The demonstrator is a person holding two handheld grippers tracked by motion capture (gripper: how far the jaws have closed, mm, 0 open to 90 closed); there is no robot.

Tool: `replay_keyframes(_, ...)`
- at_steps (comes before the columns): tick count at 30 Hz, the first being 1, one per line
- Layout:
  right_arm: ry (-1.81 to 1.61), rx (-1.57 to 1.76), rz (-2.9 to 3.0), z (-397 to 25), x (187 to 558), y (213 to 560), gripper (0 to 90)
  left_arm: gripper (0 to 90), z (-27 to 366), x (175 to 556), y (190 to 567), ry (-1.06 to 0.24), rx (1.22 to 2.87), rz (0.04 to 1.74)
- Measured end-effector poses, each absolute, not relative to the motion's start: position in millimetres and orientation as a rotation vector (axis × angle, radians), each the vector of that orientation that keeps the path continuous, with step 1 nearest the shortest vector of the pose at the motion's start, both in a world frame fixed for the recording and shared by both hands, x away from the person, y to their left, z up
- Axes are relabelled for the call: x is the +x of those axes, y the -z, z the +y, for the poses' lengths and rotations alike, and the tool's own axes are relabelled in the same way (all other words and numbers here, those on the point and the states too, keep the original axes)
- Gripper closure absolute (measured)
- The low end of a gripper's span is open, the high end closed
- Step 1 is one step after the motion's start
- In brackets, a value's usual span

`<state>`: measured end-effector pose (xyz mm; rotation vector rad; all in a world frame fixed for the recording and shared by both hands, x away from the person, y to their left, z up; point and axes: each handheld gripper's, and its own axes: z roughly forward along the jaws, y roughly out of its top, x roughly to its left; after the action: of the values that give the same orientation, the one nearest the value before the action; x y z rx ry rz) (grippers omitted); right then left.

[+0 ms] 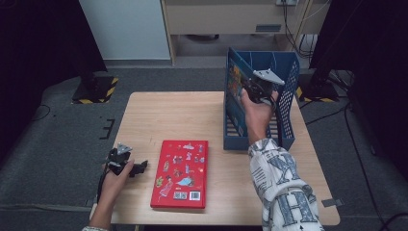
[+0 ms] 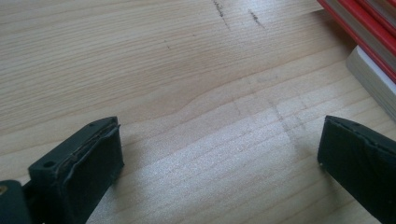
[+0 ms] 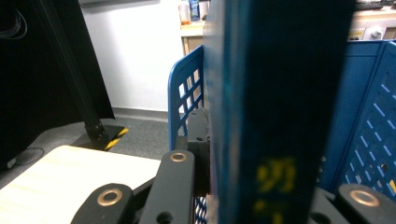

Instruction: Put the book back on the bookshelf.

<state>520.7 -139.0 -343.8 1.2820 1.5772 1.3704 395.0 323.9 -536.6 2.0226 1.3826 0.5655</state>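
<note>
While the right gripper (image 1: 256, 88) is clamping a blue book (image 3: 275, 107) upright inside the blue file rack (image 1: 288, 103), the left gripper (image 2: 219, 163) is waiting with jaws apart on the worktop (image 1: 159, 118); the red book (image 1: 182, 173) beside it is lying unfiled, so roughly half seems done.

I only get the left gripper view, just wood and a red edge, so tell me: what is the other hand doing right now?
Observer: The right tongs are shut on a blue book, upright at the blue file rack.
Operator: What is that red edge?
Observer: A red book lying flat near the table's front edge.
Operator: Are my left tongs touching it?
Observer: No. The left tongs are open, short of its left side.
</note>
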Motion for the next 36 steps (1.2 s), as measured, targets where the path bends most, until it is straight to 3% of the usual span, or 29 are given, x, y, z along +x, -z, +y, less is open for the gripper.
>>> replay_keyframes(24,-1.259,1.317,1.728,-141,501,345,79.5,0.0,324,395,537,-0.565,2.025,1.380)
replay_keyframes(36,-1.306,1.288,1.769,-144,497,323,69.6,0.0,323,395,537,-0.564,2.025,1.379)
